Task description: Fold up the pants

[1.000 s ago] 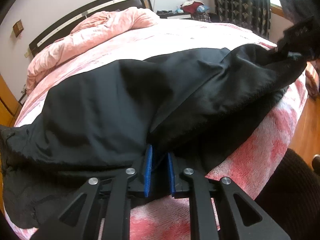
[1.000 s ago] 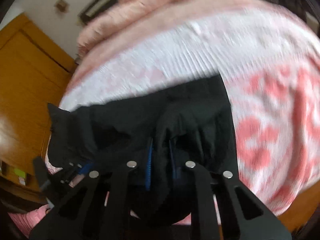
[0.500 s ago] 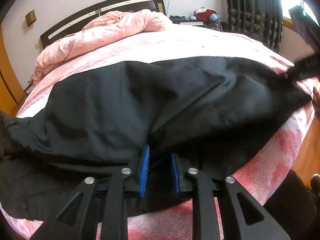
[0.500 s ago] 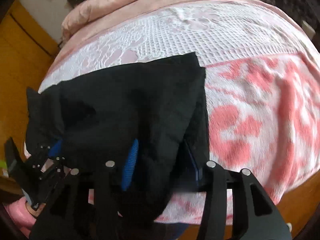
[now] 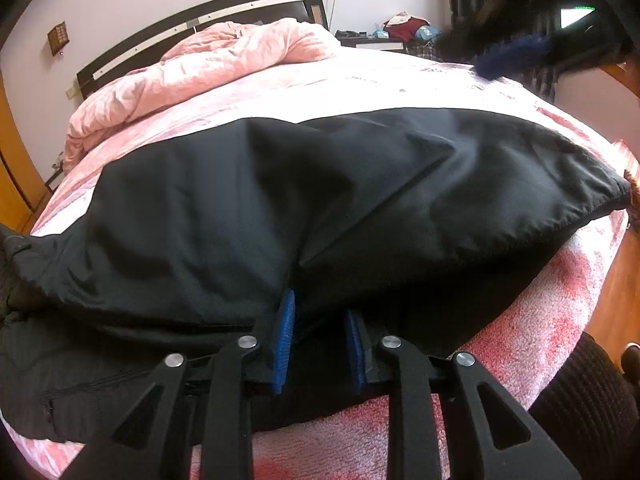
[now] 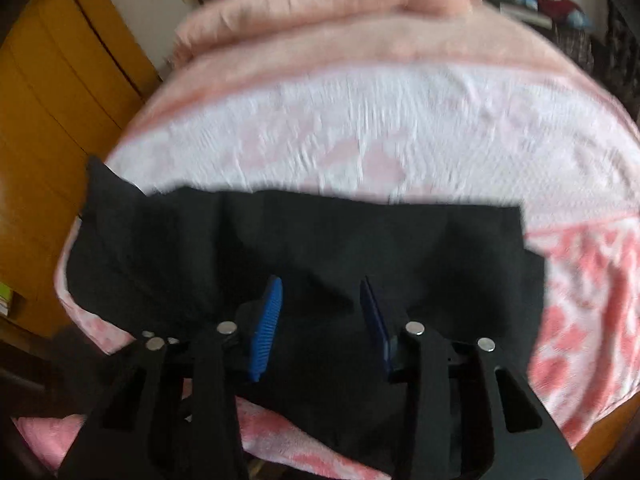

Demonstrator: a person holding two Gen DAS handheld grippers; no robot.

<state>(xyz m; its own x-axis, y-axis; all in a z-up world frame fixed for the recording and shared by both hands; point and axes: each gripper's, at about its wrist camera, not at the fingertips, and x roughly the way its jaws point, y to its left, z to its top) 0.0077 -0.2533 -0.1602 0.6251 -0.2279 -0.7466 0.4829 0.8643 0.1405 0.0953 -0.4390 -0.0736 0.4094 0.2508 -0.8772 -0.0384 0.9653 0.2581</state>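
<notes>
The black pants lie folded across the near edge of the bed, one layer over another. My left gripper sits at their near edge. Its jaws are opening, and dark cloth lies loosely between the blue pads without being pinched. My right gripper hovers over the pants. Its jaws are closing but stand apart, with the cloth flat beneath them and nothing gripped. In the left wrist view the right gripper shows as a blurred dark shape at the top right, off the cloth.
A pink and white blanket covers the bed. A crumpled pink duvet lies by the dark headboard. A cluttered nightstand stands behind. An orange wooden wardrobe stands at the left. A person's dark clothing is at the lower right.
The right gripper opened, let go of the pants' end and swung away above the cloth, which now lies flat. The left gripper's pads have spread wider.
</notes>
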